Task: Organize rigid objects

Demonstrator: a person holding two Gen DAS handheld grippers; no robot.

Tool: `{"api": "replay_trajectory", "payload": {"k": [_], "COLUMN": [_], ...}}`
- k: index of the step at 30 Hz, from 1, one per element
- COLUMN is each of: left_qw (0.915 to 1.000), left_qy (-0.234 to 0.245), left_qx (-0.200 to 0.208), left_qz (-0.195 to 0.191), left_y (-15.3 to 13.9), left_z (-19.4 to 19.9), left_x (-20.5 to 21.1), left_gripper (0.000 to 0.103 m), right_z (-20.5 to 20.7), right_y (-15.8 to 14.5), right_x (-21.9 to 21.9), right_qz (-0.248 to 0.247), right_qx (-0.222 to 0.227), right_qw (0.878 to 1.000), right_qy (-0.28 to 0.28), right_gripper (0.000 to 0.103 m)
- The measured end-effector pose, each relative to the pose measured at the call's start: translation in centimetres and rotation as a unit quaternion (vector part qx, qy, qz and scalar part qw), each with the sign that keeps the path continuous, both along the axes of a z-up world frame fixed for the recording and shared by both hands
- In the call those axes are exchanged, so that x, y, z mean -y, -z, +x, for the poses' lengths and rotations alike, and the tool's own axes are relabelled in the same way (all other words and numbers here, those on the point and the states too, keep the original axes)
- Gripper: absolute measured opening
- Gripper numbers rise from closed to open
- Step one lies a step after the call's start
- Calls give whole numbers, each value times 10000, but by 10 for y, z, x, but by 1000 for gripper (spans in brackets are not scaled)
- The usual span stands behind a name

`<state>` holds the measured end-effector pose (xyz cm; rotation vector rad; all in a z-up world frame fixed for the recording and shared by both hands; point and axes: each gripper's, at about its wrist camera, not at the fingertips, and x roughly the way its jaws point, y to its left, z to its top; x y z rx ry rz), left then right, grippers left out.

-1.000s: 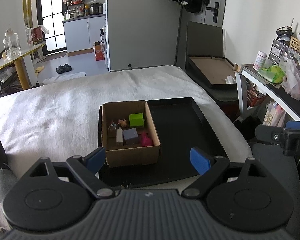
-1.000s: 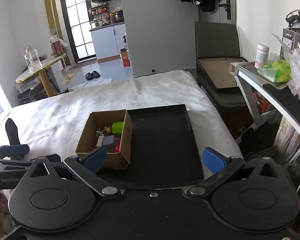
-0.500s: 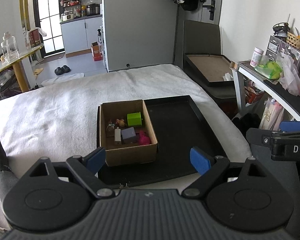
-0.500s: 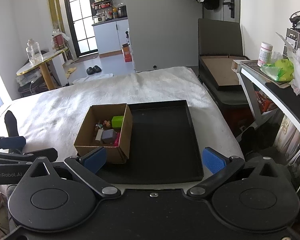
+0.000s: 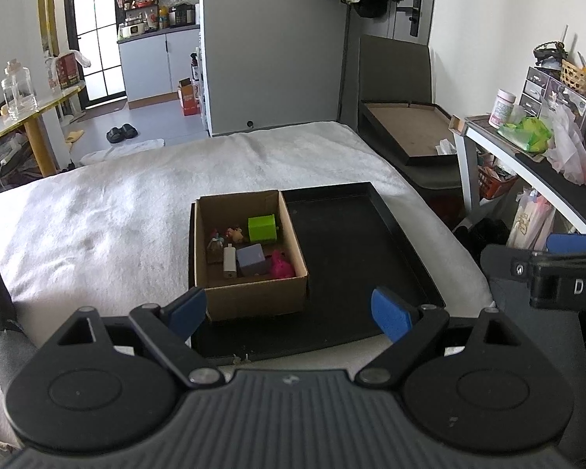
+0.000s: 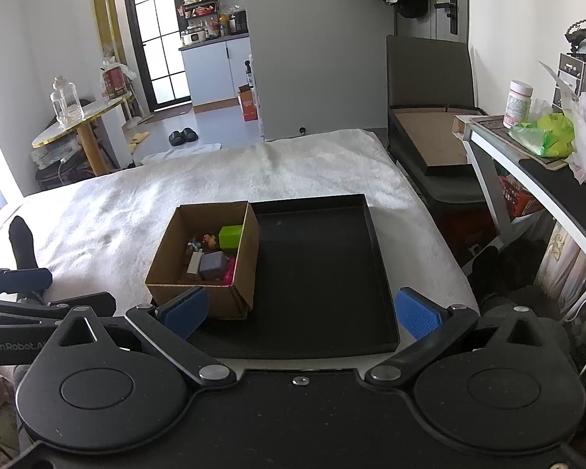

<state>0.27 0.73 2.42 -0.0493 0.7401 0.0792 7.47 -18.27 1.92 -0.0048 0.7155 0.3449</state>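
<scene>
Two handheld grippers — left gripper [image 5: 289, 310] and right gripper [image 6: 299, 310] — hover with jaws apart, empty, near a shallow black rectangular tray [image 5: 371, 242] on the white-blanketed bed [image 5: 97, 219]; an open brown cardboard box [image 5: 254, 293] in the tray's left part holds a lime-green block [image 5: 261, 228], grey-blue cube [image 5: 251, 258], and pink toy [image 5: 280, 267].

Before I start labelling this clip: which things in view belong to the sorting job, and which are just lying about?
Job: cardboard box, black tray, green block, grey-purple block, pink toy, white piece.

Lying about: glass bottle, slippers, pink-lidded jar, green bag.
</scene>
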Motion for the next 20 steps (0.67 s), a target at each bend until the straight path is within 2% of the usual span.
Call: {"api": "replay_trajectory", "payload": {"k": [20], "left_qw": [9999], "left_qy": [43], "left_qx": [-84], "left_qz": [-52], "left_y": [7], "left_z": [3], "left_x": [0], "left_gripper": [91], "right_z": [2], "right_y": [5], "right_x": [1], "right_qz": [33], "right_qx": [-32], "right_qw": [10000], "right_qy": [78], "right_gripper": [103]}}
